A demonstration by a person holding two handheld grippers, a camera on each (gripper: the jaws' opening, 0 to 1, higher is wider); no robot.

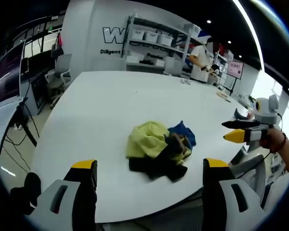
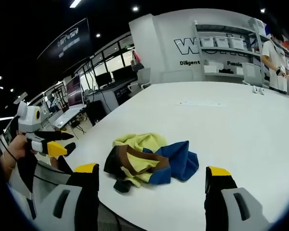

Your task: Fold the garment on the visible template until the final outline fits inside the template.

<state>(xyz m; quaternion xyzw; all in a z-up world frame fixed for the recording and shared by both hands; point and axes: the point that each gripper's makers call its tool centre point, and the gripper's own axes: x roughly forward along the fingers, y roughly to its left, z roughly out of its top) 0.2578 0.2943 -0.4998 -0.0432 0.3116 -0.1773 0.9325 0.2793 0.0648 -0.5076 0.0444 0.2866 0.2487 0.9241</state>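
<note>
Both grippers hang off the near edge of the white table [image 1: 111, 96] with their jaws spread wide and nothing between them. The left gripper [image 1: 149, 166] points across the near edge toward the garment, and the right gripper [image 2: 151, 171] does the same from the other side. Each also shows in the other's view: the right gripper sits past the table's right edge in the left gripper view, held in a hand [image 1: 279, 142], its yellow tips seeming close together from that angle, though the right gripper view shows them apart. The left gripper appears at the left of the right gripper view, off the table's edge.

The garment [image 1: 159, 147] lies crumpled near the near edge of the table, a heap of yellow-green, blue, brown and black cloth [image 2: 151, 161]. No template outline can be made out under or around it. Judging by the heap, folding has not begun; the wide jaws and the flanking positions suit reaching in from either side to pick up the cloth and spread it flat first.

On the far wall, large lettering starts with "W" [image 2: 185, 45], the rest hidden by shelving [image 2: 221, 48]. Smaller text beneath reads "Diligent", and a further word is cut off. A person [image 2: 274, 57] stands by the shelves.
</note>
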